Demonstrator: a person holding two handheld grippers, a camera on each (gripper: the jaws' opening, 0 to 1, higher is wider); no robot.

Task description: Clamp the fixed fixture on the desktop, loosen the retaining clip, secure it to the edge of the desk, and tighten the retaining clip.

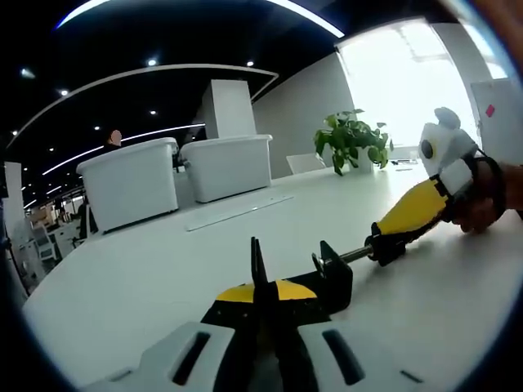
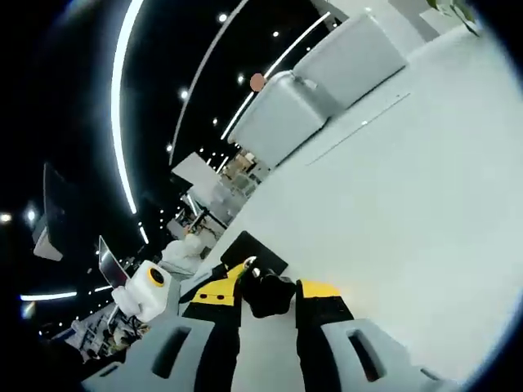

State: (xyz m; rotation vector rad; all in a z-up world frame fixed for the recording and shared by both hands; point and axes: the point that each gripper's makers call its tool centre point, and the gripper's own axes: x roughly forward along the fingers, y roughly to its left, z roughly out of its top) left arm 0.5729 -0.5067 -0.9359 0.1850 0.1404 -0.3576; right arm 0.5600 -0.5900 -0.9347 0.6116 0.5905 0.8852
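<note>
Left gripper [image 1: 263,306] pinched clamp frame [image 1: 331,282]; right gripper [image 2: 268,300] gripped its handle at 2 o'clock. We feared over-twisting might slip the frame.

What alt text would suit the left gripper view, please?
The left gripper is shut on a black clamp lying on a white desk, while the right gripper holds its yellow handle. Behind stand two white bins and a potted plant.
</note>
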